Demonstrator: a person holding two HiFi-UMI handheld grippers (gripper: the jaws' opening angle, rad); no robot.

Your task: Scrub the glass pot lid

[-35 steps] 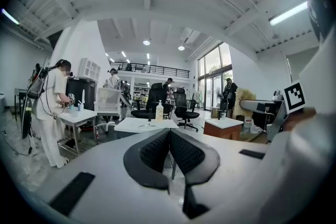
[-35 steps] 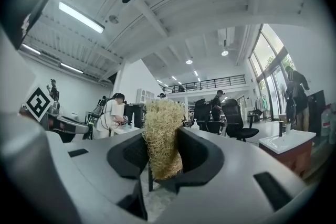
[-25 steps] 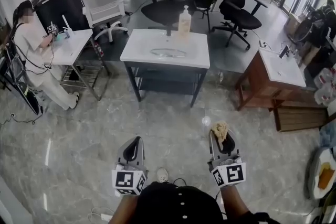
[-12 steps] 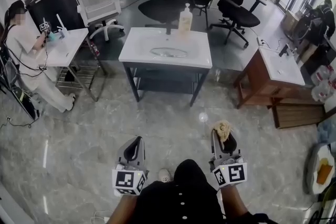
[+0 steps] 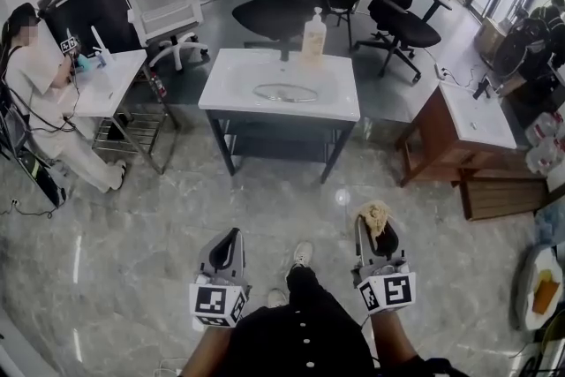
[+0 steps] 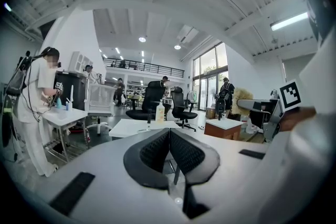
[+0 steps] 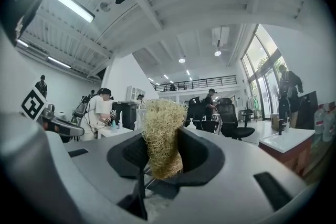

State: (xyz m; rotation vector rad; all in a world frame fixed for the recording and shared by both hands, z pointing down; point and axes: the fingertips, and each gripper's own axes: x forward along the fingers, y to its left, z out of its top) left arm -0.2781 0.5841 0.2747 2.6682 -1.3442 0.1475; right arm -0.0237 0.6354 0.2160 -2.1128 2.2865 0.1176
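The glass pot lid point(image 5: 284, 90) lies flat in the basin of a white sink table point(image 5: 231, 98) a few steps ahead of me, with a soap pump bottle point(image 5: 313, 37) at its back edge. My left gripper point(image 5: 231, 245) is held low over the floor, shut, with nothing between its pads point(image 6: 169, 150). My right gripper point(image 5: 378, 232) is shut on a tan fibrous scrubber point(image 5: 375, 215) that sticks up past the pads; the scrubber point(image 7: 163, 136) fills the middle of the right gripper view. Both grippers are well short of the table.
A person in white sits at a small white desk point(image 5: 113, 79) on the left. A second sink on a wooden cabinet point(image 5: 468, 130) stands at the right. Office chairs point(image 5: 402, 0) crowd the space behind the table. Grey marble floor point(image 5: 159, 225) lies between me and the table.
The sink table has come slightly nearer and lower in the head view. A foot now shows forward between the grippers. Both grippers keep their grip and place.
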